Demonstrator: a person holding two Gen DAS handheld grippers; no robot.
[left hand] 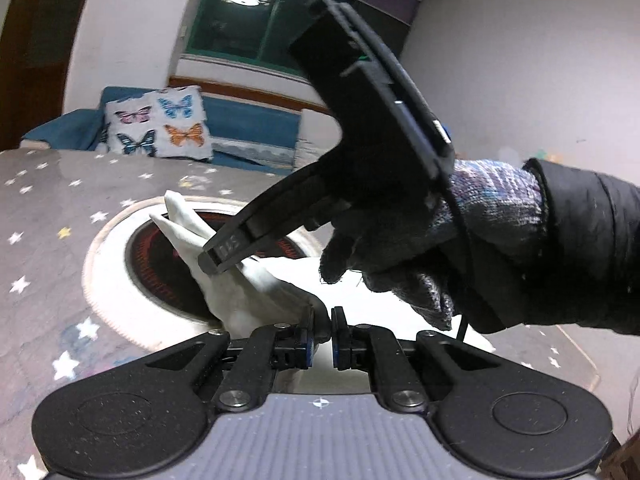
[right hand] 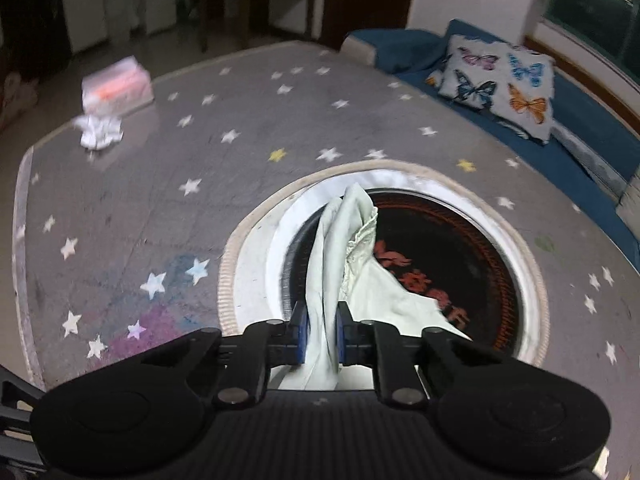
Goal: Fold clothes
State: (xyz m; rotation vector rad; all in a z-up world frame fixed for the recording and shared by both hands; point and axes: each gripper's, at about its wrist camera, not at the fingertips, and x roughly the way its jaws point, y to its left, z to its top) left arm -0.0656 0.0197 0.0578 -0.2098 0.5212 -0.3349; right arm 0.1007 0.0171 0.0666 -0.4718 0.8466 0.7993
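A pale white garment [left hand: 256, 284] is lifted above the round black burner [left hand: 160, 264] set in the table. My left gripper [left hand: 323, 318] is shut on a corner of it at the bottom centre of the left wrist view. The right gripper [left hand: 218, 258], held by a gloved hand [left hand: 400, 248], pinches the same cloth a little farther away. In the right wrist view the right gripper [right hand: 322, 320] is shut on a bunched fold of the garment [right hand: 340, 240], which rises past a lace-edged part and drapes over the burner [right hand: 440, 248].
The table wears a grey cloth with stars [right hand: 240, 128]. A tissue box [right hand: 116, 88] and crumpled paper [right hand: 100, 130] lie at its far left. A blue sofa [right hand: 580, 148] with a butterfly cushion [right hand: 500, 80] stands beyond the table.
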